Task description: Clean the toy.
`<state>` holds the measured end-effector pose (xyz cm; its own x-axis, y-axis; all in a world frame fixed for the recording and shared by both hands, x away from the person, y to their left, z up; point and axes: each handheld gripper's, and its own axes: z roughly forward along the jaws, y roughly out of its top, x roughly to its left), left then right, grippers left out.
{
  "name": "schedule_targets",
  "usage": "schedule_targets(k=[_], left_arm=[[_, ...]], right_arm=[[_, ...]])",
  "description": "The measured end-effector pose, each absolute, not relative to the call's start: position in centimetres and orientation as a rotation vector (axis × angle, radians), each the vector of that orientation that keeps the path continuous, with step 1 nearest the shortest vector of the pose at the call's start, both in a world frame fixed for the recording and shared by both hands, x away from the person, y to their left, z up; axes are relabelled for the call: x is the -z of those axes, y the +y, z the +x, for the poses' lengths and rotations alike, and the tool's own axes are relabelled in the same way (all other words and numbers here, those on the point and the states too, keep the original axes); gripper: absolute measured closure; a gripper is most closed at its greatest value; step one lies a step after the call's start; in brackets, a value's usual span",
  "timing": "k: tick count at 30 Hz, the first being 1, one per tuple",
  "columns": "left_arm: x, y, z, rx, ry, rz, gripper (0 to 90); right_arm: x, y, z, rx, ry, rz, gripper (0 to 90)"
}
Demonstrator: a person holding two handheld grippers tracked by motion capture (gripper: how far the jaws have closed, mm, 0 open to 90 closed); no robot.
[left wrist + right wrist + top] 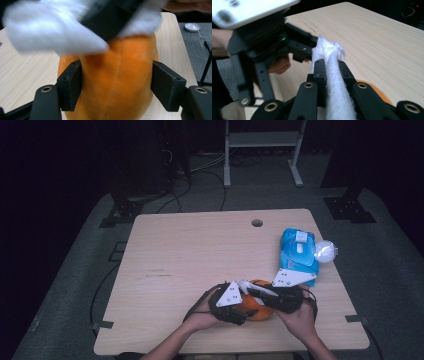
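Blue wipes pack (pixel 298 256) near table (pixel 180 250) right edge; white lid (pixel 325 252) beside.

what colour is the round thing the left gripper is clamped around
Orange, with a faint seam down its middle. The orange fruit shows best in the left gripper view, between the left gripper jaws.

Right tongs (pixel 329 72) clamped on a white wipe (pixel 334 82), both black jaws pressed against its sides. The wipe runs up between the jaws as a bunched strip and its crumpled end sticks out past the jaw tips. Left tongs (pixel 298 48) sit upper left, close by, blurred grey plate on top, small green light on the body, jaw tips just beside the wipe's end. A hand (pixel 278 65) grips them from behind. Orange object (pixel 378 93) peeks out low right beside the right jaw. Light wood desk (pixel 374 42) beyond.
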<state>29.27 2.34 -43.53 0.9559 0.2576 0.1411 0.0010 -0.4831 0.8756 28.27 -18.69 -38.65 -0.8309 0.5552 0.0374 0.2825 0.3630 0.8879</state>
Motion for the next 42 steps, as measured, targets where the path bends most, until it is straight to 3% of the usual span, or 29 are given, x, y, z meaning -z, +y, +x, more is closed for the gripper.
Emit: schedule_targets(k=[8, 13, 23, 42], left_arm=[[43.4, 2.0, 29.0, -0.303, 0.149, 2.056, 32.0], [43.4, 2.0, 29.1, -0.315, 0.145, 2.073, 32.8], [43.7, 4.2, 31.3, -0.197, 0.291, 2.017, 33.1], [44.3, 5.5, 32.8, -0.105, 0.41, 1.959, 33.1]], right_arm=[[38.8, -22.0, 29.8, -1.443, 2.31, 0.882, 79.8], [38.9, -21.8, 29.7, -1.446, 2.324, 0.889, 79.9], [40.2, -24.1, 31.0, -1.508, 2.29, 1.046, 79.9], [41.0, -24.8, 31.5, -1.554, 2.286, 1.12, 79.8]])
